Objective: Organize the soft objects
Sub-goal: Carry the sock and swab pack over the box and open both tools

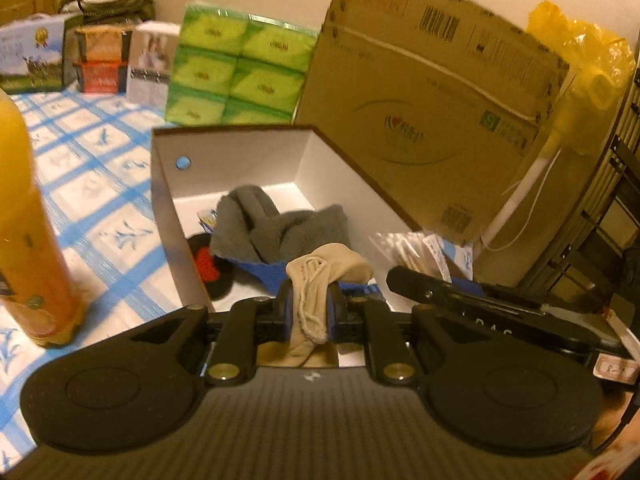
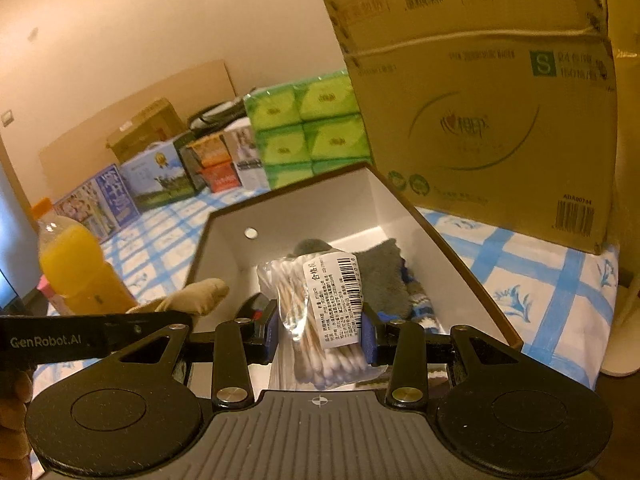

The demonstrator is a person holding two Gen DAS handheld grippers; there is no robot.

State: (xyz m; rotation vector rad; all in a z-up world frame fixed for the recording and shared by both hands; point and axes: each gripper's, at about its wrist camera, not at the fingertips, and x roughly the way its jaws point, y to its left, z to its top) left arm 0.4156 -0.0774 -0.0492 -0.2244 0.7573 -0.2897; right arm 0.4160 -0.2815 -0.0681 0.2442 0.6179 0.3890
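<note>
Big cardboard carton (image 2: 480,120) stands upright behind everything, top cut off by the frame edge; print on it blurred. Blue-checked tablecloth (image 1: 92,184) covers the surface. White open box (image 1: 240,160) sits in front of the carton, hole in its end wall. Green tissue packs (image 1: 236,68) are stacked at the back; the smaller boxes beside them are too blurred to read. Orange juice bottle (image 2: 76,268) is left of the box, cropped in the left wrist view.

Inside the box: grey cloth (image 1: 276,228), crumpled, over something blue; a red-and-black item (image 1: 208,264) mostly hidden under it, can't identify.

Left gripper (image 1: 311,312) is clamped on a beige fabric piece (image 1: 320,276), held at the box's near rim; lower end hidden behind the gripper body.

Right gripper (image 2: 322,332) is clamped on a clear bag of cotton swabs (image 2: 316,312), held over the box's near end.
</note>
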